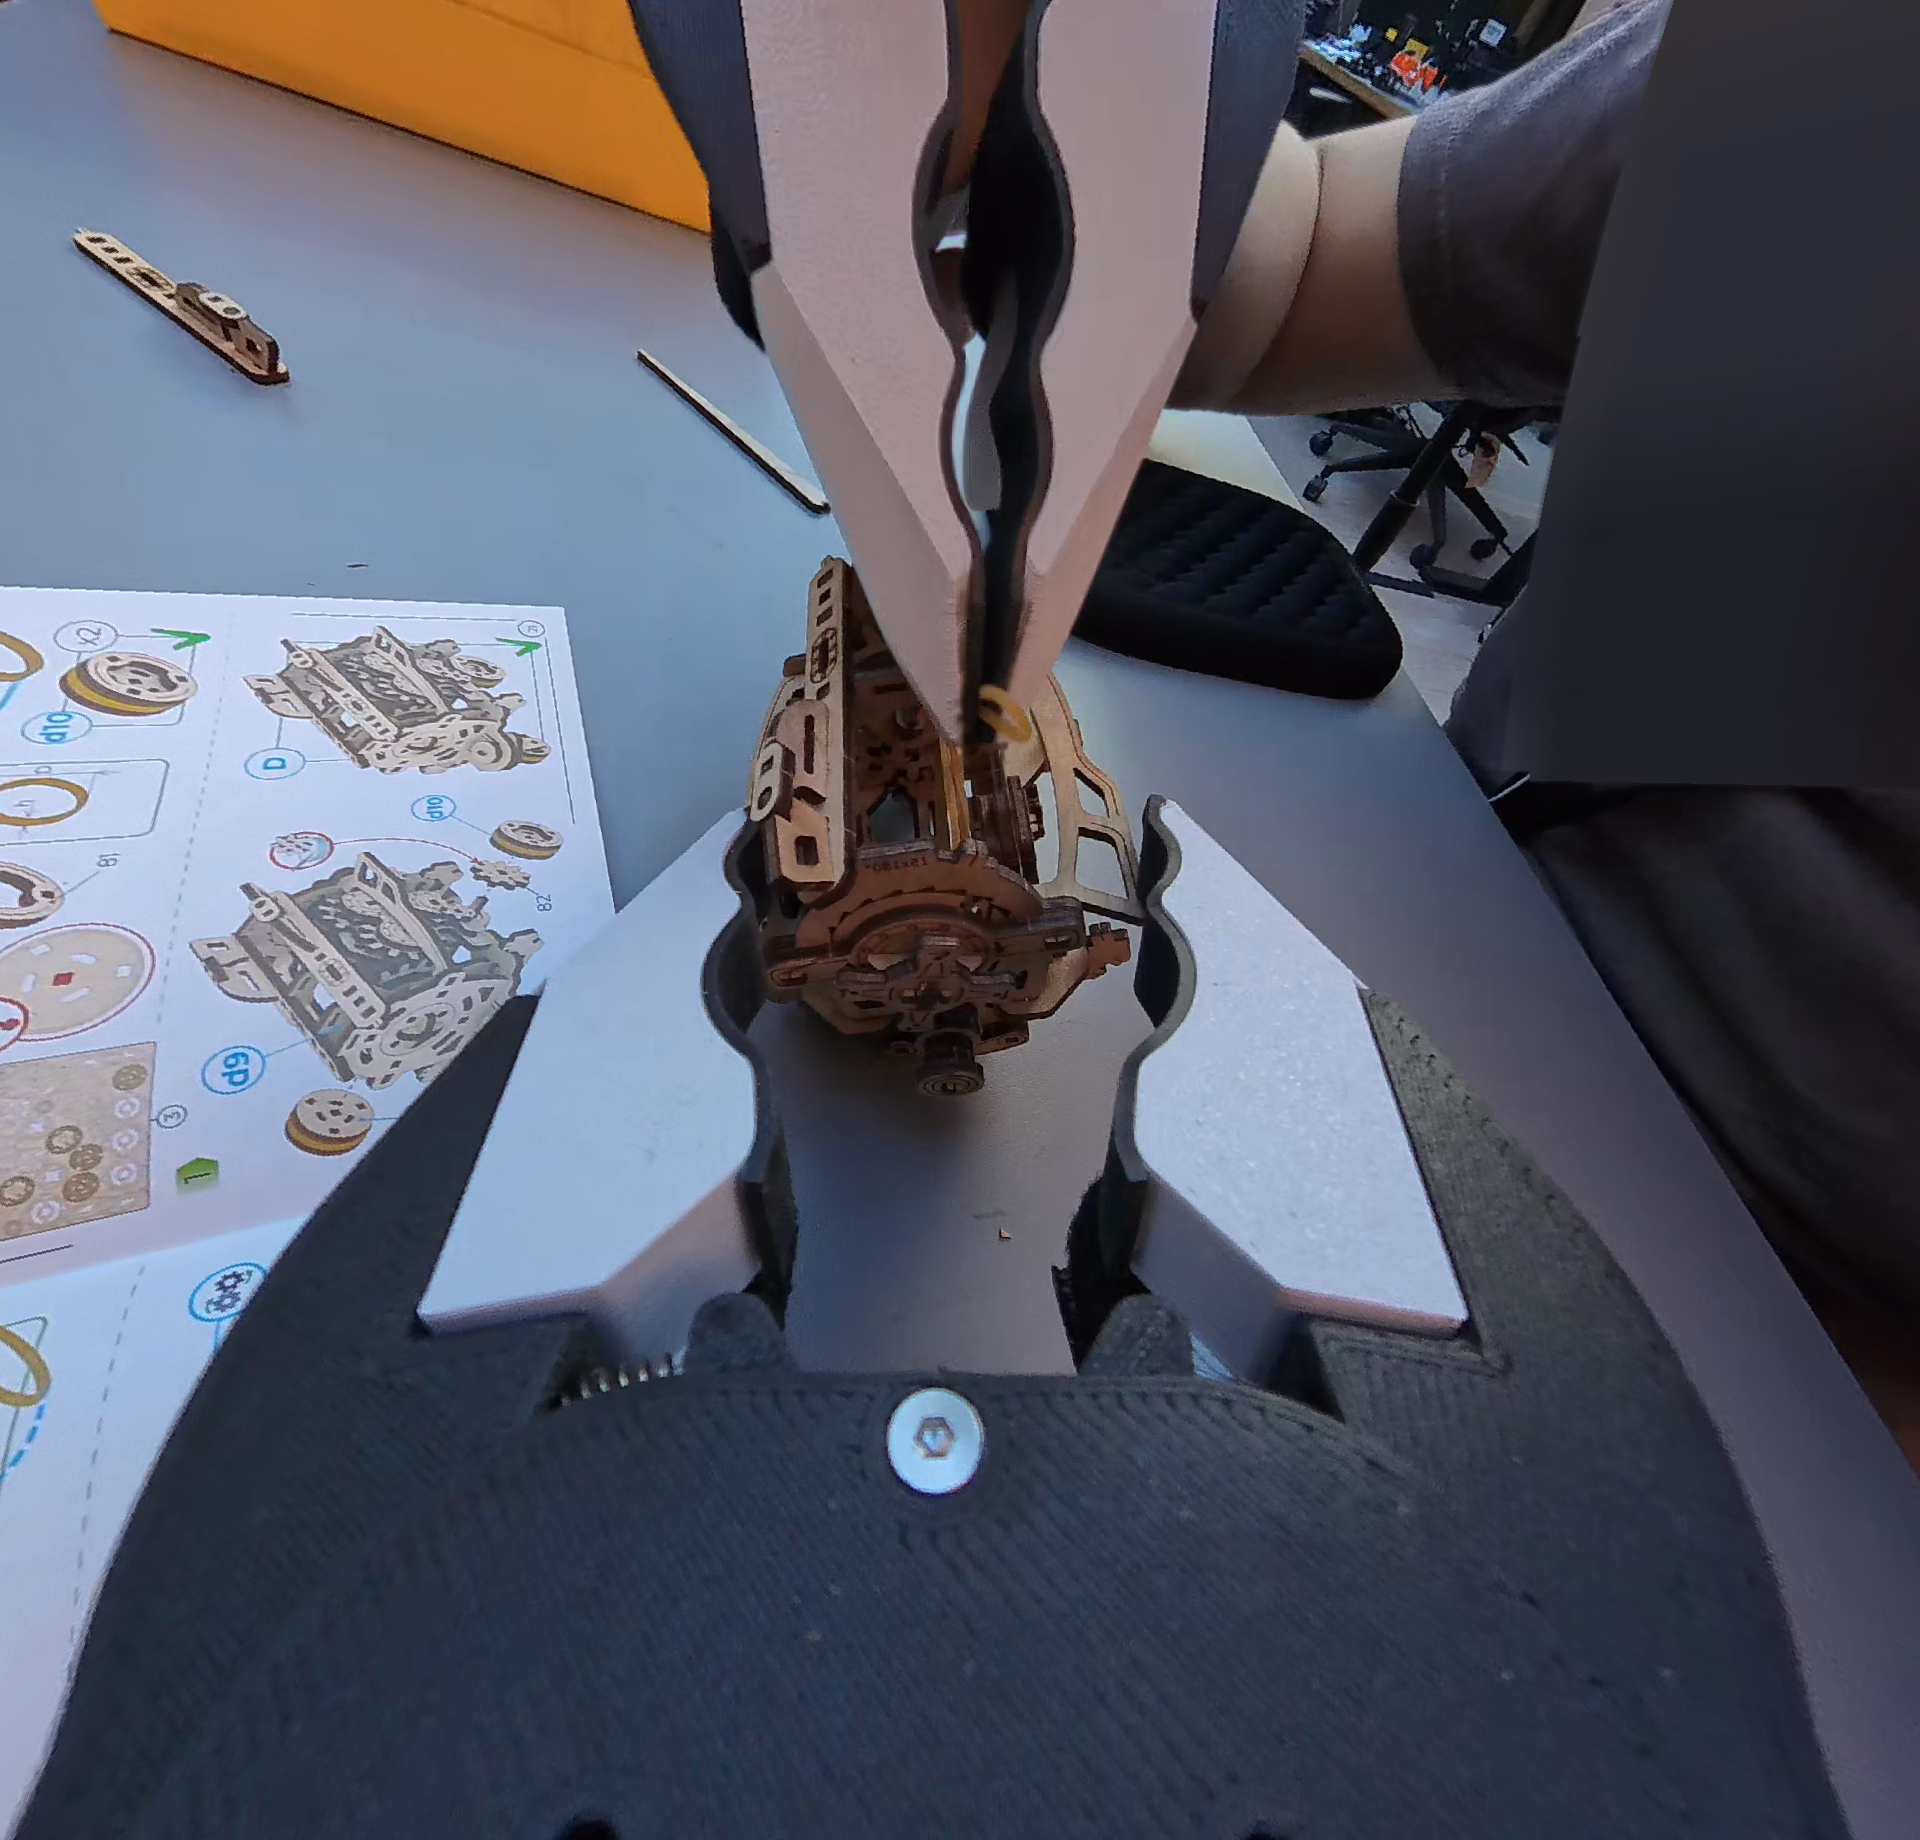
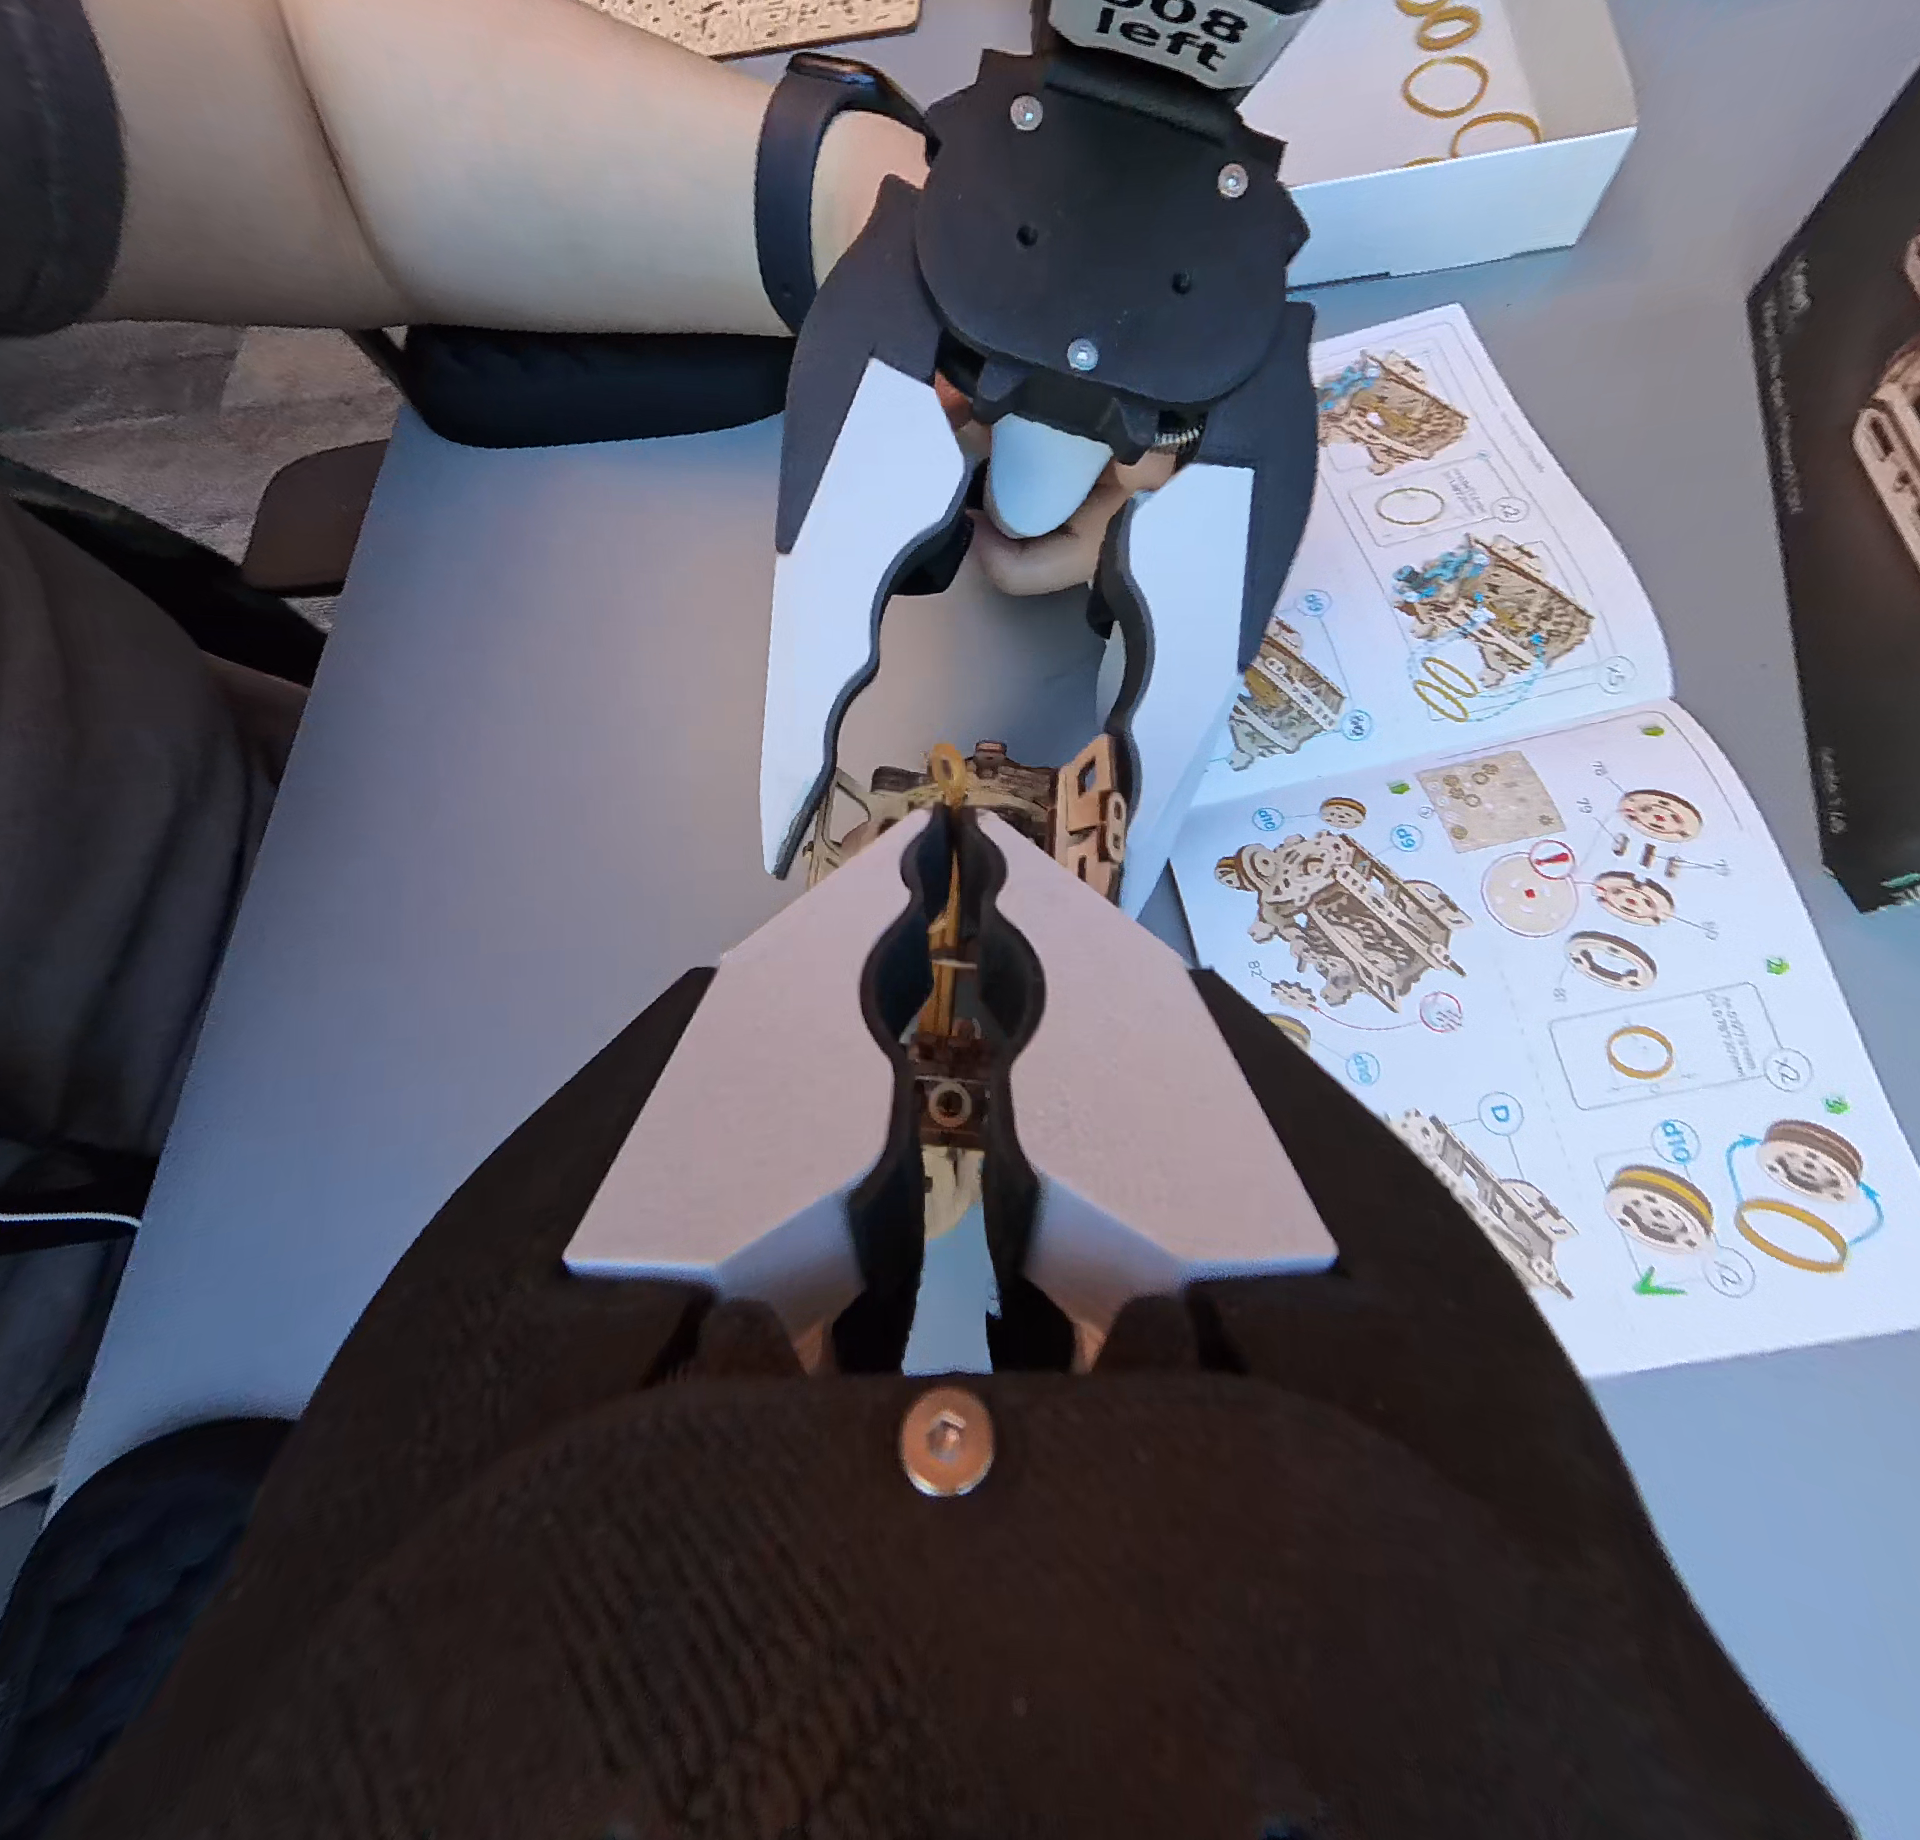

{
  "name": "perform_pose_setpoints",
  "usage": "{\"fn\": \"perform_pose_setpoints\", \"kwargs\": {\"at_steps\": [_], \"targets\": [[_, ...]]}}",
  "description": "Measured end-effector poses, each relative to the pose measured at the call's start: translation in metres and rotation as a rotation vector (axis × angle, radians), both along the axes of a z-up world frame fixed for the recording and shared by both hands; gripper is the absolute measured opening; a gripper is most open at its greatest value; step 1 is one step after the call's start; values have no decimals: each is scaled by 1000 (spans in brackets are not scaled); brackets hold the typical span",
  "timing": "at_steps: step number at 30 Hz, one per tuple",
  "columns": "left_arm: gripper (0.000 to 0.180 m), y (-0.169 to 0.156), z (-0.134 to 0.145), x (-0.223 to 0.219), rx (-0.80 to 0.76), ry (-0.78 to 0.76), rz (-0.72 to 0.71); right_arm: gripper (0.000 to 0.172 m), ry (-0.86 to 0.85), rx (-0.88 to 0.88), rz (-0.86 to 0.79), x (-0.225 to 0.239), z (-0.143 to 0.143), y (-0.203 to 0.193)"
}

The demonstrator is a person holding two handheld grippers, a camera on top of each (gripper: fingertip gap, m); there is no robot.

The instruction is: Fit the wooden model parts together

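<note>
Left wrist view: the wooden model (image 1: 914,886), a largely built frame with gears and side plates, stands on the grey worktop (image 1: 416,460) between the wide-apart fingers of the left tongs (image 1: 945,917). The left pad (image 1: 732,917) lies against the model's side plate and the right pad (image 1: 1164,886) meets the tip of its open side frame, so the left tongs appear to be steadying it. From the far side the right tongs (image 1: 982,720) come down onto the top of the model, their fingers together on a thin yellow rubber band (image 1: 1006,715), a small loop of which pokes out at the tips. On the left lies the instruction sheet (image 1: 312,855); farther off, a loose wooden strip part (image 1: 187,304) and a thin wooden stick (image 1: 727,429) wait on the worktop.

Right wrist view: the right tongs (image 2: 948,816) are pinched on the rubber band (image 2: 945,767), which runs back between the pads, above the model (image 2: 1039,803). The left tongs (image 2: 966,772) straddle the model from the far side. At the far right a white box (image 2: 1507,128) holds more yellow bands.

Judged from this, the main body is assembled and the band-fitting step is under way but not finished: the band appears unseated, and loose parts are still unused.
</note>
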State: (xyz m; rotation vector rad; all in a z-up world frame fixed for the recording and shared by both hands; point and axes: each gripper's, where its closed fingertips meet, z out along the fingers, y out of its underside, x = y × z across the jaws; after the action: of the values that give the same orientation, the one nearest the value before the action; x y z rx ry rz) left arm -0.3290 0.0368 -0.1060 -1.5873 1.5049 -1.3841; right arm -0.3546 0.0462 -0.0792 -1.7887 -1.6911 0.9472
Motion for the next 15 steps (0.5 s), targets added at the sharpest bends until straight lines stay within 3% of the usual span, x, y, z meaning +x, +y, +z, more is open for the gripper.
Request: {"fn": "perform_pose_setpoints", "kwargs": {"at_steps": [7,15], "targets": [[69,-1,0,1,-19,4,7,0,37,67,-23,14,6,-2],[69,-6,0,6,-15,4,17,0,-46,35,-52,23,-3,-7]]}}
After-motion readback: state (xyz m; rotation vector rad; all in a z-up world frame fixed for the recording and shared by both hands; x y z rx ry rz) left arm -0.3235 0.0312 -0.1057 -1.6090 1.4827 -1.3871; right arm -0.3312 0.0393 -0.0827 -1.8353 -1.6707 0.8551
